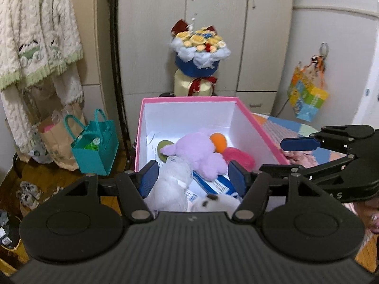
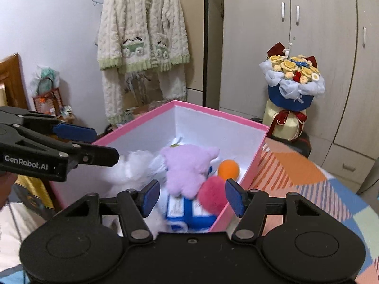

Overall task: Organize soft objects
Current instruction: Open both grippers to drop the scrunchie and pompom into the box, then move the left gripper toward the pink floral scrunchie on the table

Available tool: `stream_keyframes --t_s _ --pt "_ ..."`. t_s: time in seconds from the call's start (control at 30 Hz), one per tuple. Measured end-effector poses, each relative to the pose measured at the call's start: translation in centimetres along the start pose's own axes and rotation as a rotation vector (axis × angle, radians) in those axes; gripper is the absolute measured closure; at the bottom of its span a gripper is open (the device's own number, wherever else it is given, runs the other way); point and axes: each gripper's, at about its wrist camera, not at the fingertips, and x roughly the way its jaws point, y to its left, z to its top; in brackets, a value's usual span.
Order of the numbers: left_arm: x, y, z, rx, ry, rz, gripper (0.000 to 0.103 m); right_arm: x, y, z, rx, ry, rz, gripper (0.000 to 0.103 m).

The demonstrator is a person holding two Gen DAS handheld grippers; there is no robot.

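Note:
A pink box with white inner walls stands open on a patterned cover. Inside lie a lilac plush, an orange ball, a pink pompom, a fluffy white toy and a blue-and-white item. A white plush with a dark nose sits at the near edge. My left gripper hovers open over the box's near side, holding nothing. My right gripper is open over the box's right corner, also holding nothing.
A flower bouquet stands behind the box in front of a wardrobe. A teal bag and a paper bag sit on the floor to the left. A cream robe hangs on the wall.

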Motion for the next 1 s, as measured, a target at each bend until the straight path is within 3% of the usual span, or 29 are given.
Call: stream_keyframes --t_s 0.3,0.43,0.73,1.0 --pt "-7.6 -2.3 -0.7 0.092 -0.126 -0.029 0.036 -6.4 1.5 -0.8 0.003 -0.007 -0.011 0.032" --pt "-9.8 -3.9 -1.0 0.154 -0.141 -0.072 0.034 -8.9 1.6 -1.6 0.001 -0.007 -0.026 0.026" --pt "-10.2 -8.4 -2.3 0.218 -0.055 -0.193 0.033 -12.6 0.3 -4.7 0.019 0.025 -0.08 0.021" --pt "-9.1 -14.2 -1.7 0.277 -0.067 -0.248 0.03 -15.0 -3.4 -8.0 0.052 0.02 -0.088 0.02"
